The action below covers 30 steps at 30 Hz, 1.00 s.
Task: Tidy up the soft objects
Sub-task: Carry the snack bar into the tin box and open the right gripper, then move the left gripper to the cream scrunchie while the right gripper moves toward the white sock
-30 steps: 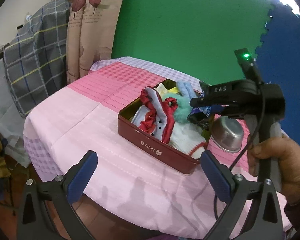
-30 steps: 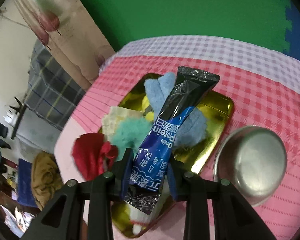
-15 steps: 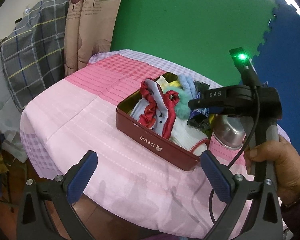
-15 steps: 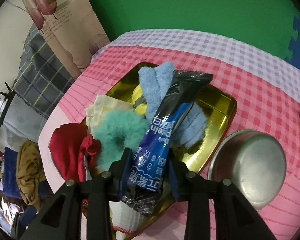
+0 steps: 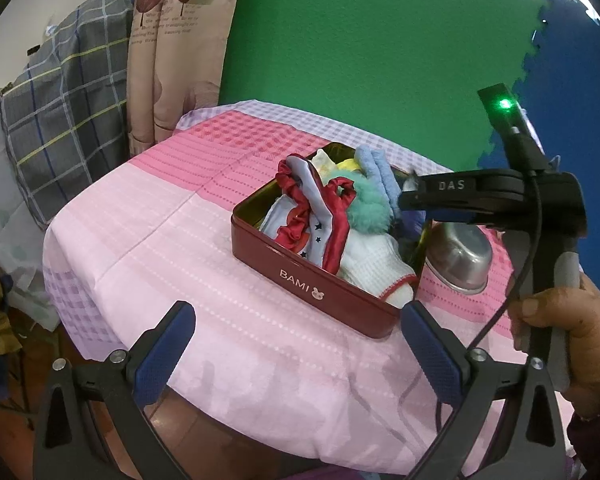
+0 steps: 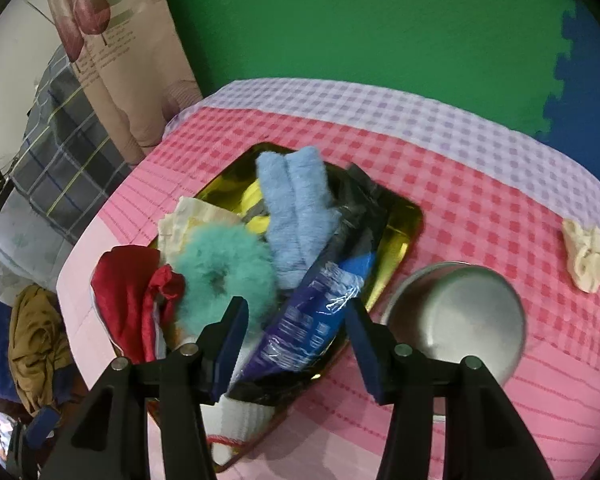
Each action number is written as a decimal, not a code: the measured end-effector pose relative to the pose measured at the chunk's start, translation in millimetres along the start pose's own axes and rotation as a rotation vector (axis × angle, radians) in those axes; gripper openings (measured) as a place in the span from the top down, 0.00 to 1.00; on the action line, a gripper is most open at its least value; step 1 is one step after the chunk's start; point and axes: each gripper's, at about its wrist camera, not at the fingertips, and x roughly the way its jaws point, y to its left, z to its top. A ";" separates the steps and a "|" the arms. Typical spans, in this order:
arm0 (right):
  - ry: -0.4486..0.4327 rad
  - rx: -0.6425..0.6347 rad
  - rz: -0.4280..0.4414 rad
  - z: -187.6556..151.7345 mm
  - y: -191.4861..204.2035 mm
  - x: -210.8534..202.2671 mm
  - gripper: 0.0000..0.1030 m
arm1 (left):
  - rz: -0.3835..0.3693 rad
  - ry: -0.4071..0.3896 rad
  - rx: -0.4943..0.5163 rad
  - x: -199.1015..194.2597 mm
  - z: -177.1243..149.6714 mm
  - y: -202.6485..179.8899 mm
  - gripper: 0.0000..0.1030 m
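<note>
A red tin with a gold inside holds several soft items: a red scrunchie, a teal fluffy scrunchie, a light blue fuzzy sock and a white sock. A blue and black snack packet lies in the tin on the right side. My right gripper is open just above the packet; it also shows in the left wrist view. My left gripper is open and empty, in front of the tin.
A steel bowl stands right of the tin, also in the left wrist view. A cream cloth item lies at the table's far right. The pink checked tablecloth drops off at the near edge. Curtains and a plaid cloth hang left.
My right gripper opened and let go of the packet, which now lies in the tin. The left gripper stayed open and the view shifted slightly closer.
</note>
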 end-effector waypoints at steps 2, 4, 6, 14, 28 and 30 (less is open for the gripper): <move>-0.011 0.010 -0.020 -2.8 -6.4 -4.8 0.50 | 0.003 -0.001 0.012 0.1 -1.0 -2.2 0.01; -0.016 0.022 -0.047 -6.1 -14.5 -8.2 0.49 | 0.007 -0.002 0.024 -0.3 -2.3 -4.7 0.01; -0.023 0.039 -0.077 -10.7 -25.4 -12.3 0.49 | 0.013 -0.005 0.039 -0.3 -3.0 -7.4 0.01; -0.056 0.094 -0.193 -35.2 -74.9 -31.4 0.49 | 0.044 -0.013 0.106 1.2 -8.0 -18.6 0.01; -0.036 0.334 -0.468 -124.3 -258.2 -71.0 0.49 | 0.056 -0.012 0.324 5.5 -31.2 -62.6 0.01; -0.040 0.382 -0.507 -135.5 -288.4 -80.4 0.49 | 0.038 -0.006 0.349 5.8 -35.3 -70.6 0.01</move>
